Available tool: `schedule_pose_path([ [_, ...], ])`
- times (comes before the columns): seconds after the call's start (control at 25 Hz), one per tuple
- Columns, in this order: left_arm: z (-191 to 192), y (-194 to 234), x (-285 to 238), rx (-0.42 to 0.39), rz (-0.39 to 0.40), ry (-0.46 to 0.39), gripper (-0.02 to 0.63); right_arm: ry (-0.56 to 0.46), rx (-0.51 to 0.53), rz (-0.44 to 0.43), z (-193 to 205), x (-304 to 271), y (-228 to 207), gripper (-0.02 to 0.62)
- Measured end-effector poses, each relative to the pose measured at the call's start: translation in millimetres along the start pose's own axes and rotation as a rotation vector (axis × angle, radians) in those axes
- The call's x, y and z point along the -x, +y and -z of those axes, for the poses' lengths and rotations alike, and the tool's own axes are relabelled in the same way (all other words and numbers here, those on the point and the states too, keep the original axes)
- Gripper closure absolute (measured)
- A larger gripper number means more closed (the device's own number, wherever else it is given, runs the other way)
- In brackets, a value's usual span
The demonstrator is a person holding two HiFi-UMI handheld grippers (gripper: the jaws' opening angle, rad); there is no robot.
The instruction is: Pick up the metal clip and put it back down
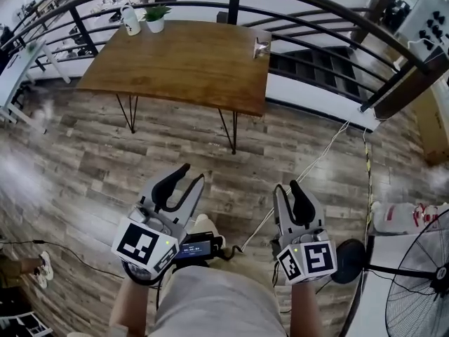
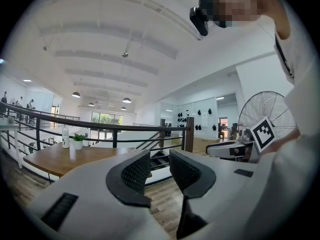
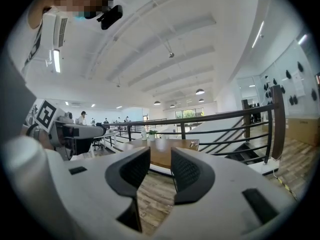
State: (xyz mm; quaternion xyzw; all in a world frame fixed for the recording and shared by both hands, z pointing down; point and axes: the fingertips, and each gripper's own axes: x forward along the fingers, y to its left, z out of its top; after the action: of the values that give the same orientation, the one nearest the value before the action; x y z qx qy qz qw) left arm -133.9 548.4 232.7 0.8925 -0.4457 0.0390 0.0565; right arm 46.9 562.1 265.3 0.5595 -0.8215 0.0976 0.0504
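The left gripper (image 1: 192,176) has its jaws part-way apart, with only air and floor between the pads. The right gripper (image 1: 287,187) has its jaws wide apart and is just as empty. Both sit low at the person's waist and point forward, which reads as a ready stance before any reach. The metal clip (image 1: 261,48) lies well ahead of both, closer to the right gripper's line. It rests at the far right corner of the wooden table (image 1: 182,65), just beside the edge and the railing (image 1: 316,18). That corner leaves little margin, and an outward nudge could tip it off. Bare plank floor (image 1: 84,139) between fingers and table gives open room to approach. A bottle (image 1: 130,20) and potted plant (image 1: 155,20) stand far left of the clip, out of the way. A fan (image 1: 421,279) stands just right of the right gripper.
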Motion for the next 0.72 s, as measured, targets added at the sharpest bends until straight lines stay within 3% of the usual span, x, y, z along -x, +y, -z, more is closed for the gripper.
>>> schedule_pose_path([
  [0.4, -0.3, 3.3, -32.4, -0.007, 0.042, -0.023, 0.483, 0.015, 0.014, -0.011, 2.8, -18.5, -9.6, 0.456],
  [0.72, -4.7, 34.3, -90.7, -0.007, 0.073, -0.026, 0.483, 0.004, 0.018, 0.029, -9.8, -67.3, -43.0, 0.48],
])
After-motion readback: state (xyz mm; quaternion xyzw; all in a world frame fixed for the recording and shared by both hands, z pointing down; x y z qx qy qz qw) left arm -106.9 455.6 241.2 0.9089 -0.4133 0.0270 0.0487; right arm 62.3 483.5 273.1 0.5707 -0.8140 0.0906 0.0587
